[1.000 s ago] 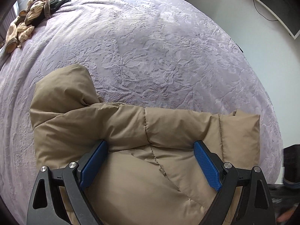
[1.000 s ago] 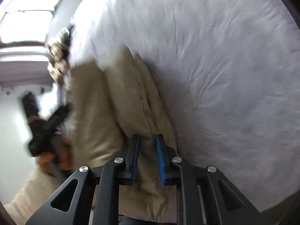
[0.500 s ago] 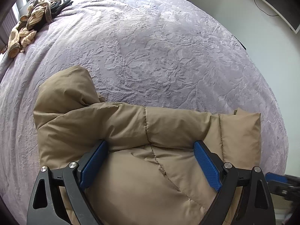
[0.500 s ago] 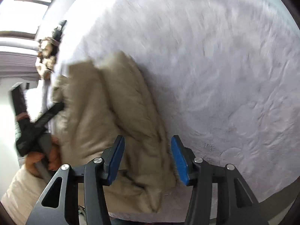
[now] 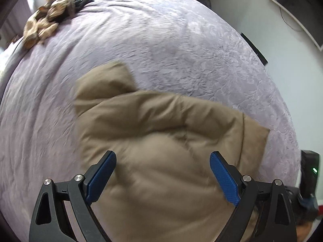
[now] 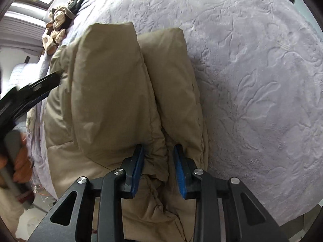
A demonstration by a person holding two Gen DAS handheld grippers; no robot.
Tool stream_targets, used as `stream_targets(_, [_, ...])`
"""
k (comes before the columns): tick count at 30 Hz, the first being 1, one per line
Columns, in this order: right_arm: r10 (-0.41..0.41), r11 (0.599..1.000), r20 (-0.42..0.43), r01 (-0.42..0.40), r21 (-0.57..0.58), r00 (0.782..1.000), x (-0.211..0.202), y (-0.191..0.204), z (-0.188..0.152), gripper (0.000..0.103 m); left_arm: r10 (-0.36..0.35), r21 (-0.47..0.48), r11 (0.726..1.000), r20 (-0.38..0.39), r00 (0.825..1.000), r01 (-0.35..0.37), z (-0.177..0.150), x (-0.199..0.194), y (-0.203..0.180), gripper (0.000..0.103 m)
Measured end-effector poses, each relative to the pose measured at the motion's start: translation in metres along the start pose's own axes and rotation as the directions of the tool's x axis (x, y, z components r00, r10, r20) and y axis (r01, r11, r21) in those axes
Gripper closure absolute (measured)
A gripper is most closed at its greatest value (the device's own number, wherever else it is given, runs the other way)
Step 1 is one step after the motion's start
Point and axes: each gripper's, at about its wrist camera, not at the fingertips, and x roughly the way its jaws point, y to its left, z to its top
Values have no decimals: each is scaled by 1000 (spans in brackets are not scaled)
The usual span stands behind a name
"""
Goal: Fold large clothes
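Observation:
A tan puffy jacket [image 5: 161, 141] lies folded on the lavender bedspread [image 5: 161, 40]. My left gripper [image 5: 163, 154] hangs open above the jacket's near part, and its blue pads [image 5: 101, 173] stand wide and touch nothing. In the right wrist view the jacket [image 6: 105, 80] shows two padded folds side by side. My right gripper [image 6: 158, 148] is closing its jaws on a bunched fold at the jacket's near end, and the cloth wrinkles between the blue pads [image 6: 138, 167]. The left gripper [image 6: 30, 92] shows blurred at that view's left edge.
A heap of patterned cloth [image 5: 50, 10] lies at the bed's far corner. A dark screen [image 5: 292, 6] hangs on the wall to the right. The bed's edge drops off at the right [image 5: 282, 104]. A person's hand [image 6: 20, 161] holds the left tool.
My left gripper has lifted away from the jacket, still open. My right gripper opened, shifted along the jacket and rolled, and has come in on the bunched fold.

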Motion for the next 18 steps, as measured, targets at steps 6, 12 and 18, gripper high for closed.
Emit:
stream_targets(6, [-41,998,-10,41,-49,999,10,1,1,70,23,-109,994,-12,1000,-24,-37,-25,38,9])
stream_targets(12, [-41,999,-8,40,-35,999,3,1,0,67,8,-180,984,-72,997,-21,-72,-22,65,9])
stream_targets(18, [8,1000,0,-8,-16,1000,-22,1,-1,52,-54,-231,972,-59,997,39,-93,-22,82,0])
